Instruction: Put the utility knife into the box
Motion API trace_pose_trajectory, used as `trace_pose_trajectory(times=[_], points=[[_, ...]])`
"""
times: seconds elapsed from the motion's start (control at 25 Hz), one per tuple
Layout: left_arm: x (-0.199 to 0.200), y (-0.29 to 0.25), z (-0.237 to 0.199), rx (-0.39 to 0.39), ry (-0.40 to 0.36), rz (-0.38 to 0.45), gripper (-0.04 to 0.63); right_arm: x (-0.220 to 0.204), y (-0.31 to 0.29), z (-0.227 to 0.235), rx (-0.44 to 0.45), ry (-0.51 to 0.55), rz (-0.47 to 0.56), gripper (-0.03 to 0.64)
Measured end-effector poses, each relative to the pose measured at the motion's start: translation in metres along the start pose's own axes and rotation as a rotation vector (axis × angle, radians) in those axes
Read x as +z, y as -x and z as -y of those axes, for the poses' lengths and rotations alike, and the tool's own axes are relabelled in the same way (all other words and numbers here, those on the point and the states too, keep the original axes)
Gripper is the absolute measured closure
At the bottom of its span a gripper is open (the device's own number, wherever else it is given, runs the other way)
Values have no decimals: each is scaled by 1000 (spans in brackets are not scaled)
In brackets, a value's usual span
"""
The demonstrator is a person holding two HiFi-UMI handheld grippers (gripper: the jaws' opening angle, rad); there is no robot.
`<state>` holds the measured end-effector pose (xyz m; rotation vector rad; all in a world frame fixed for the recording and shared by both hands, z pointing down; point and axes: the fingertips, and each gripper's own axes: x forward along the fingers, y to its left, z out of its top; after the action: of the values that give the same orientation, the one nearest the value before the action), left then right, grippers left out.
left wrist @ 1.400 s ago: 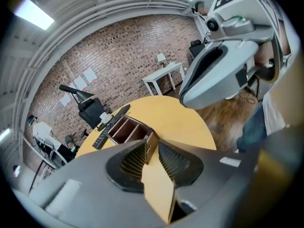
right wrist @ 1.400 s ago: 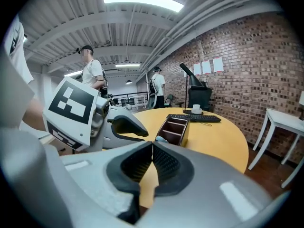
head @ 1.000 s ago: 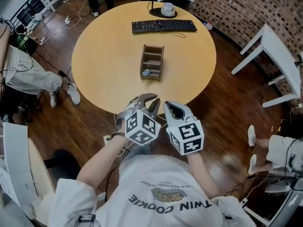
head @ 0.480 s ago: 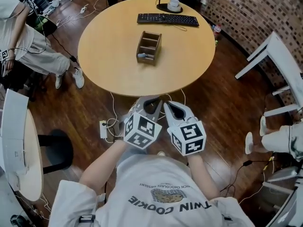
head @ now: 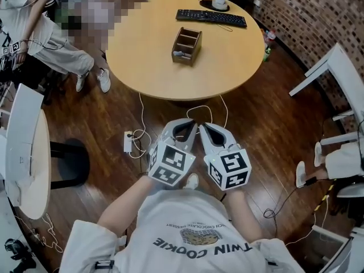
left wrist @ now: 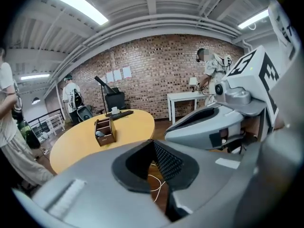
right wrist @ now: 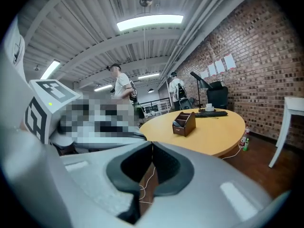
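The brown wooden box (head: 186, 45) stands on the round wooden table (head: 142, 67), far ahead of both grippers. A small grey object (head: 180, 54), possibly the utility knife, lies in the box's near compartment. It also shows in the box (left wrist: 104, 131) in the left gripper view and in the box (right wrist: 184, 123) in the right gripper view. My left gripper (head: 190, 123) and right gripper (head: 202, 125) hang side by side over the floor, close to my body. Both are shut with nothing between the jaws (left wrist: 153, 142) (right wrist: 152, 144).
A black keyboard (head: 211, 17) and a white cup on a dark base (head: 219, 2) sit at the table's far edge. A power strip (head: 128, 141) and cables lie on the wooden floor below the table. A white table (head: 335, 67) stands right, a white round top (head: 25, 147) left. A person sits at the far left.
The table and box have drawn away toward the top of the head view, and more floor now lies between them and the grippers. The left gripper's jaws have closed.
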<state>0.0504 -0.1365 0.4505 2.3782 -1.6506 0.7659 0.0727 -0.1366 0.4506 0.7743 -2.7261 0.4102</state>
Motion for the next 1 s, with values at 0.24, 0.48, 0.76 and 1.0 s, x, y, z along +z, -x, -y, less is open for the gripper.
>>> trace_pose_trajectory(times=[0.24, 0.48, 0.76, 1.0], points=[[-9, 41, 5, 51, 131, 66, 588, -3, 11, -33, 24, -36, 17, 614], [-36, 90, 8, 68, 208, 86, 588, -14, 18, -83, 26, -17, 7, 614], [-61, 152, 21, 69, 241, 127, 588, -30, 44, -144, -11, -4, 12, 614], [-75, 198, 39, 48, 231, 157, 588, -40, 68, -191, -48, 8, 27, 614]])
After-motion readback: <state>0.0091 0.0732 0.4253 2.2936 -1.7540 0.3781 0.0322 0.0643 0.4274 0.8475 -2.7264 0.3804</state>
